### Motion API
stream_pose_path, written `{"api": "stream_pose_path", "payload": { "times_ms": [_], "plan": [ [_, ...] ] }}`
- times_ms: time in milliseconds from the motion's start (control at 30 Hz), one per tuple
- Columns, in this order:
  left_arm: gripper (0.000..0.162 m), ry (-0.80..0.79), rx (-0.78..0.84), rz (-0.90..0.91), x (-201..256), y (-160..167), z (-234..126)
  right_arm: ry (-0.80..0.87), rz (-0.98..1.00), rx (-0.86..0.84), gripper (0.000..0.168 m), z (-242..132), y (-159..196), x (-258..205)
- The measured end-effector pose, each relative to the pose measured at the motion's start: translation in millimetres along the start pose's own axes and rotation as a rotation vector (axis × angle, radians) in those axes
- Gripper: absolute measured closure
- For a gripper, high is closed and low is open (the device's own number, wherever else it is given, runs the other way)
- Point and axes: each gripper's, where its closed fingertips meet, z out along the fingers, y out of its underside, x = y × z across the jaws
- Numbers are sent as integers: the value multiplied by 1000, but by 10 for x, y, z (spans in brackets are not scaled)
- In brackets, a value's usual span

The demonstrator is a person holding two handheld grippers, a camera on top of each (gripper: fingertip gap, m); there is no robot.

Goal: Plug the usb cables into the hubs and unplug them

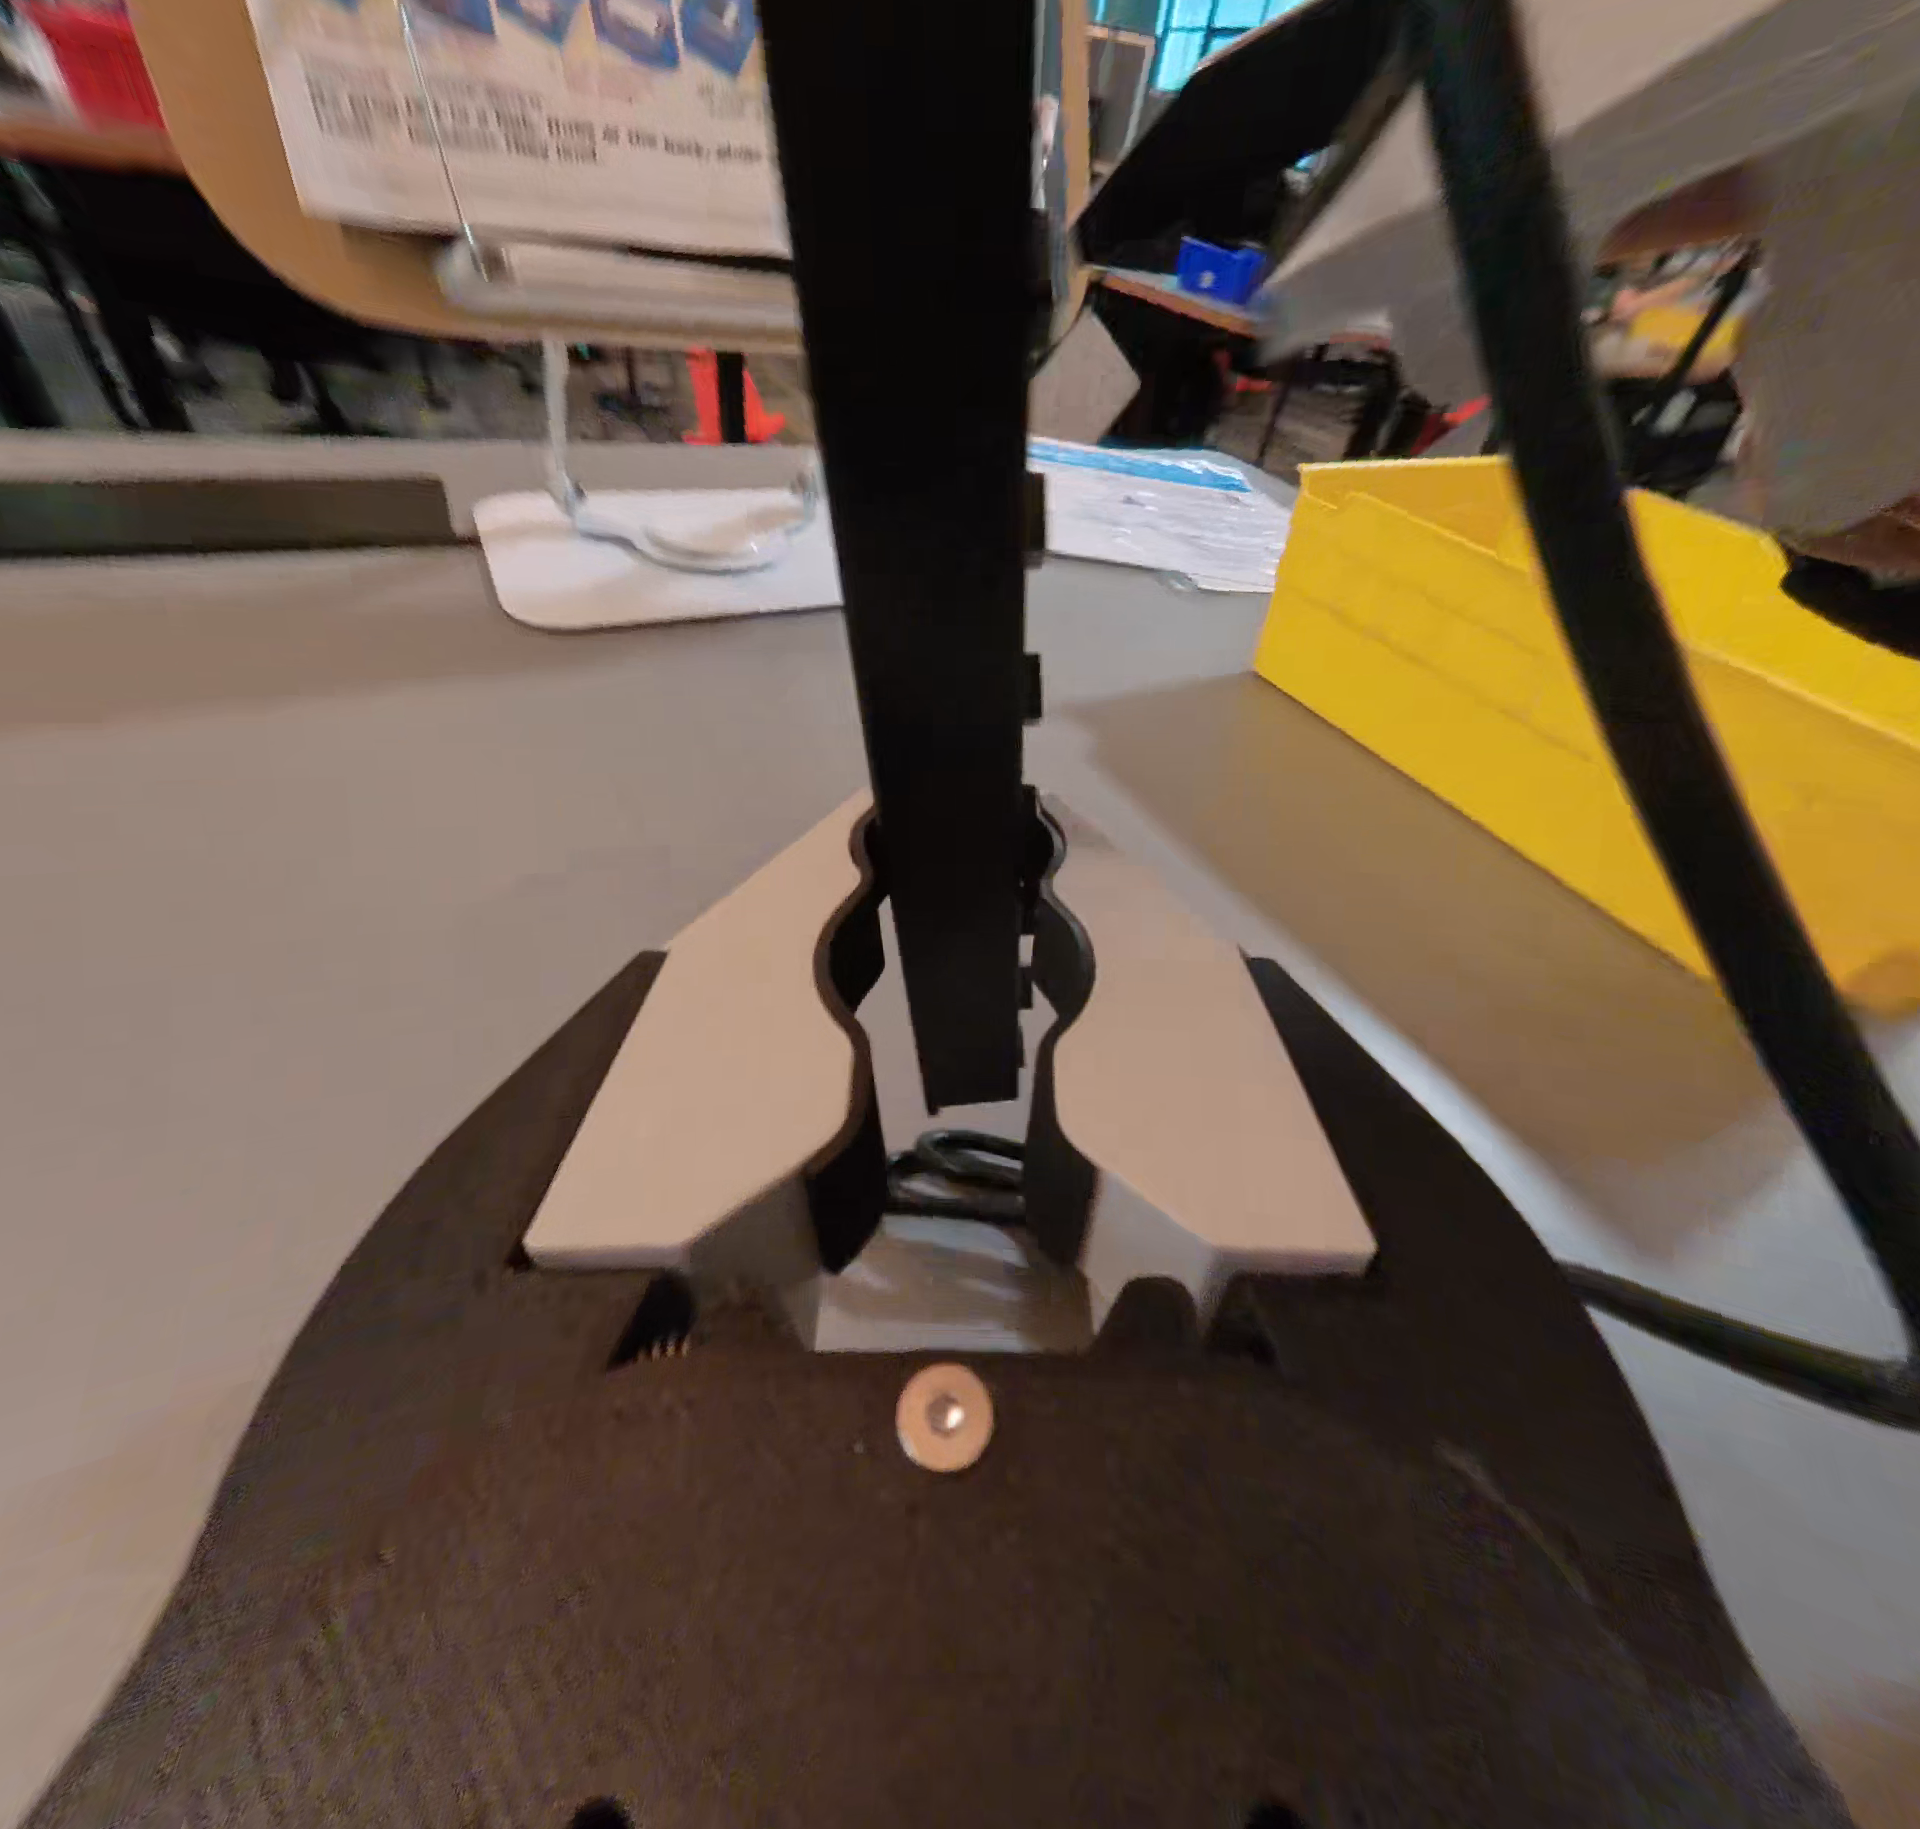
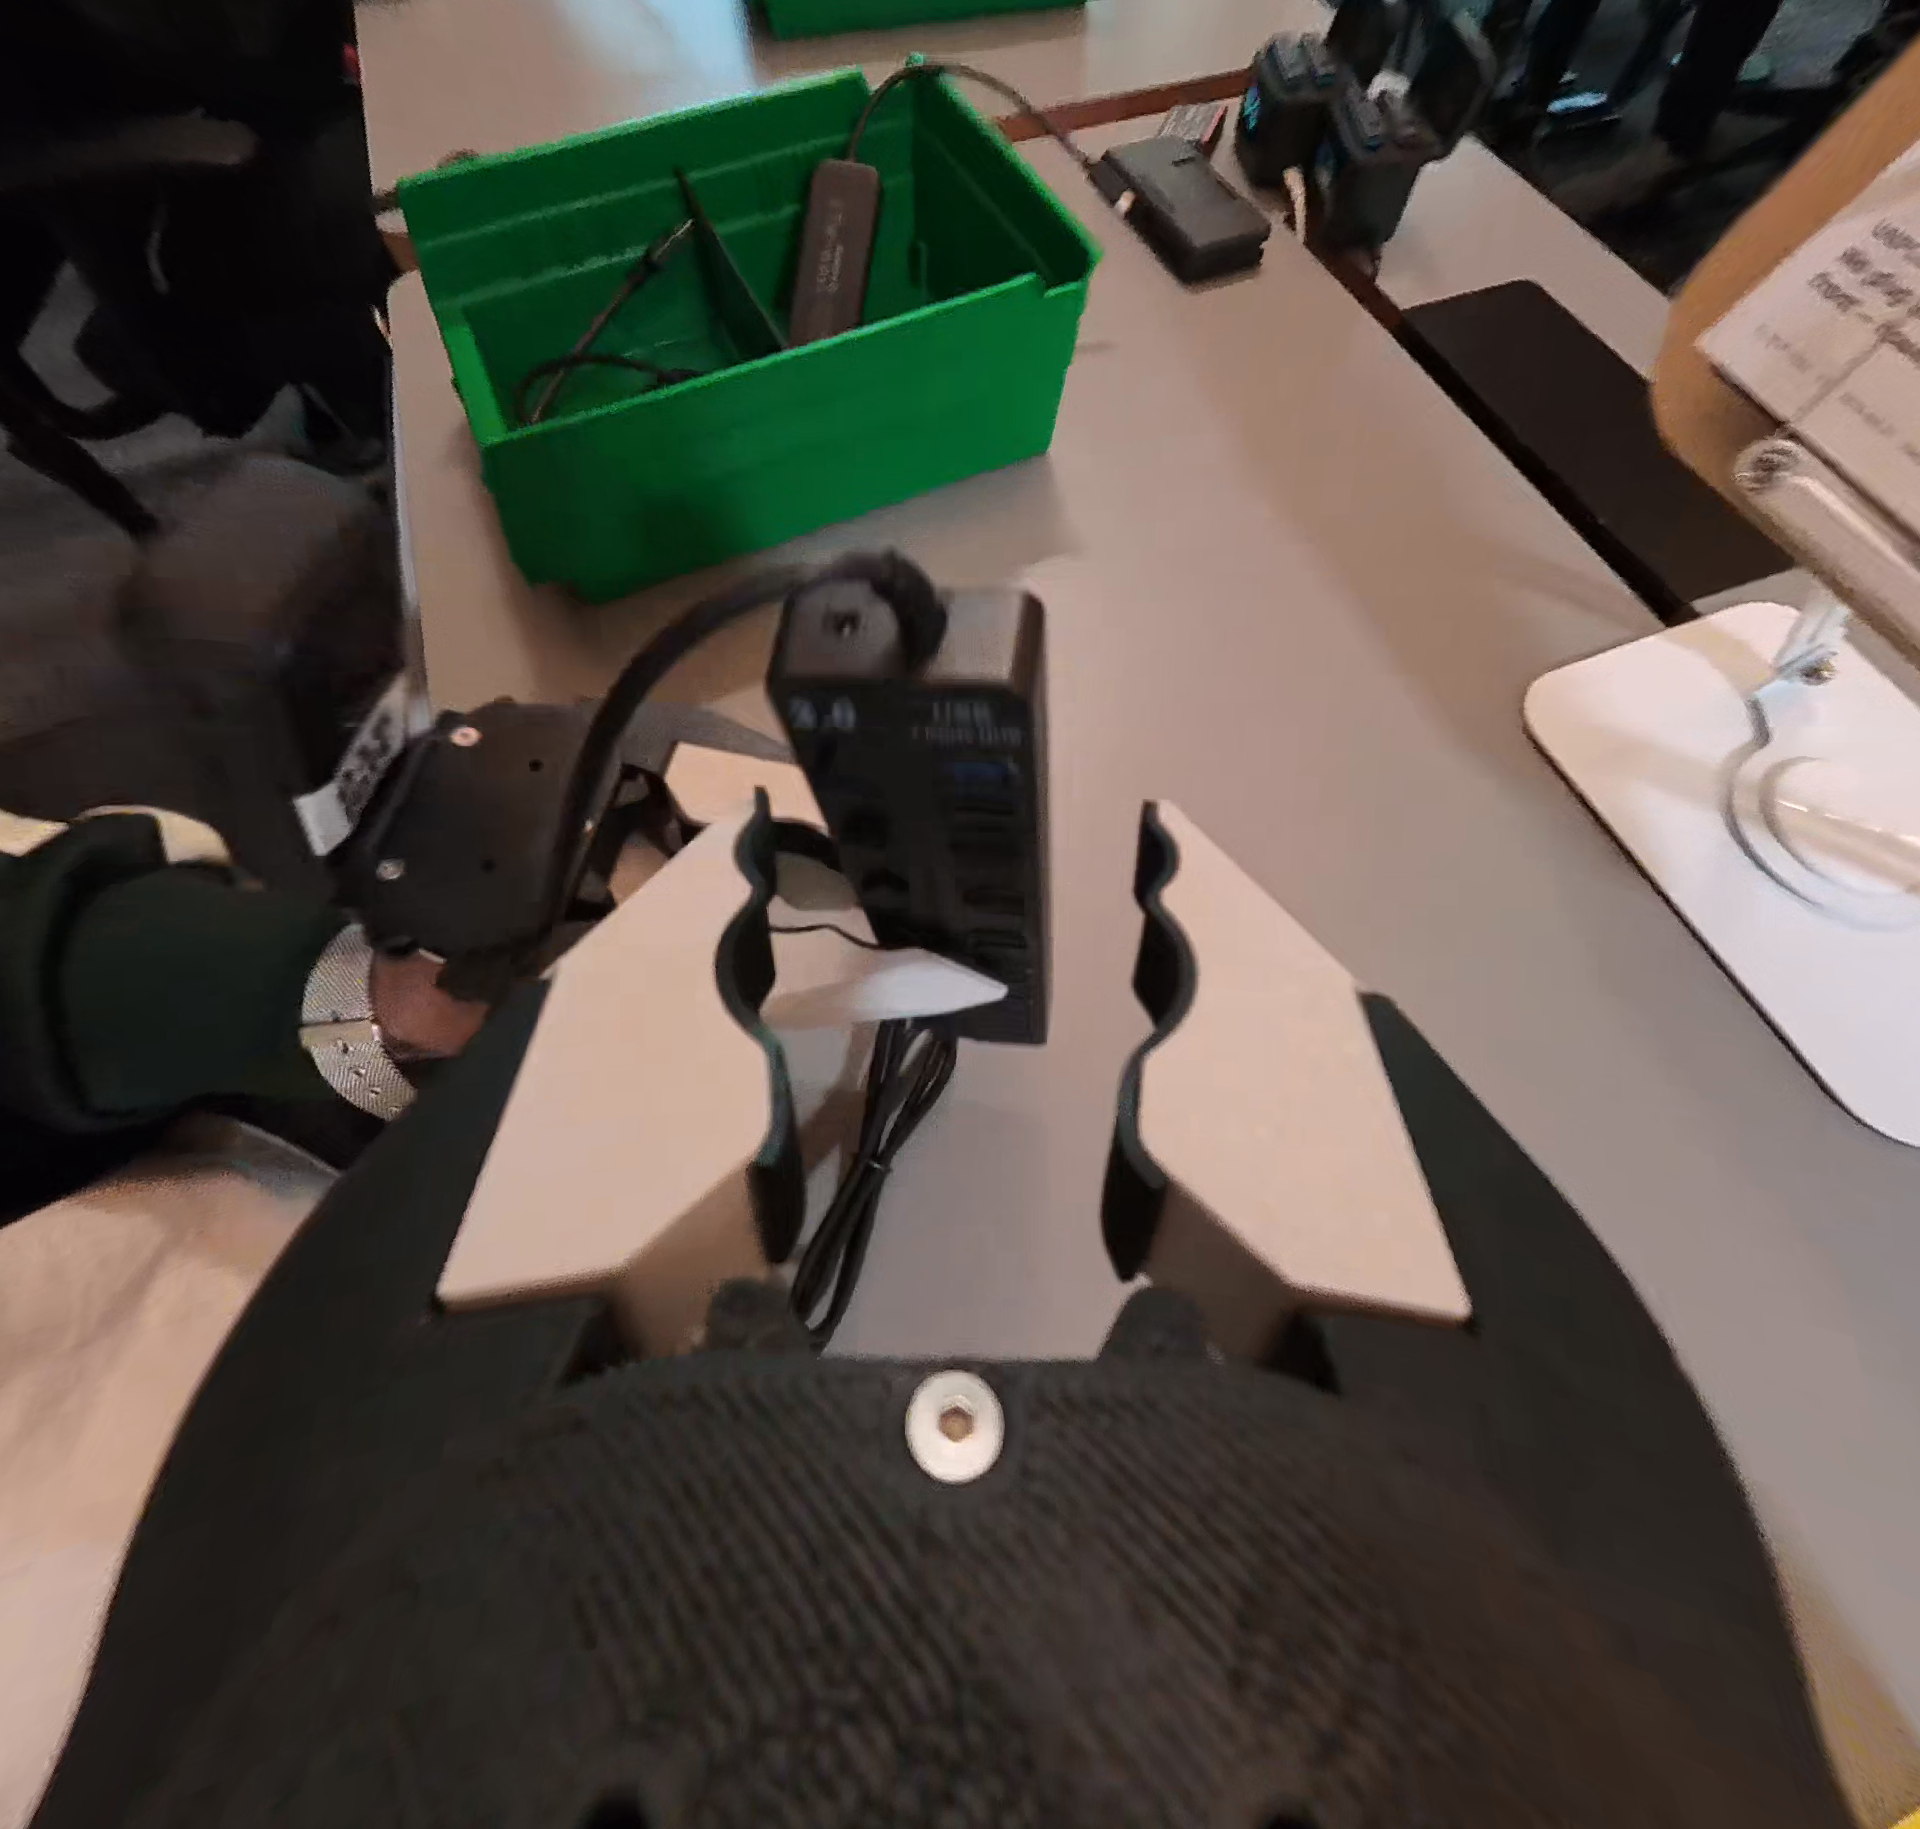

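Observation:
My left gripper (image 1: 951,844) is shut on a long black USB hub (image 1: 904,429) and holds it upright above the grey table. The hub's thick black cable (image 1: 1558,491) loops down at the right. In the right wrist view the same hub (image 2: 914,792) stands on end with its ports facing me, held from the left by the left gripper (image 2: 665,844). My right gripper (image 2: 951,906) is open and empty, just in front of the hub. A thin black USB cable (image 2: 873,1156) lies coiled on the table between its fingers. It also shows under the hub in the left wrist view (image 1: 956,1171).
A yellow bin (image 1: 1558,699) sits at the right of the left view. A green bin (image 2: 748,325) holding another hub and cables stands beyond the held hub. A white stand base (image 2: 1714,823) with a paper holder is at the right. A black device (image 2: 1184,190) lies farther back.

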Motion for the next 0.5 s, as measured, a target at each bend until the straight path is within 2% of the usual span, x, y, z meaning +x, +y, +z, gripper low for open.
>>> {"api": "stream_pose_path", "payload": {
  "times_ms": [100, 200, 367, 500],
  "plan": [
    [142, 83, -18, -192, -97, 60, 4, -8, 87, 127, 99, -182, -26, 131],
    [141, 115, -6, -260, -247, -27, -3, -19, 174, 203, 100, -269, 42, 223],
    [141, 192, 42, -426, -482, -181, -18, -4, 194, 214, 105, -232, 175, 276],
    [142, 190, 76, -537, -681, -194, -17, 13, 148, 227, 110, -156, 138, 249]
  ]
}}
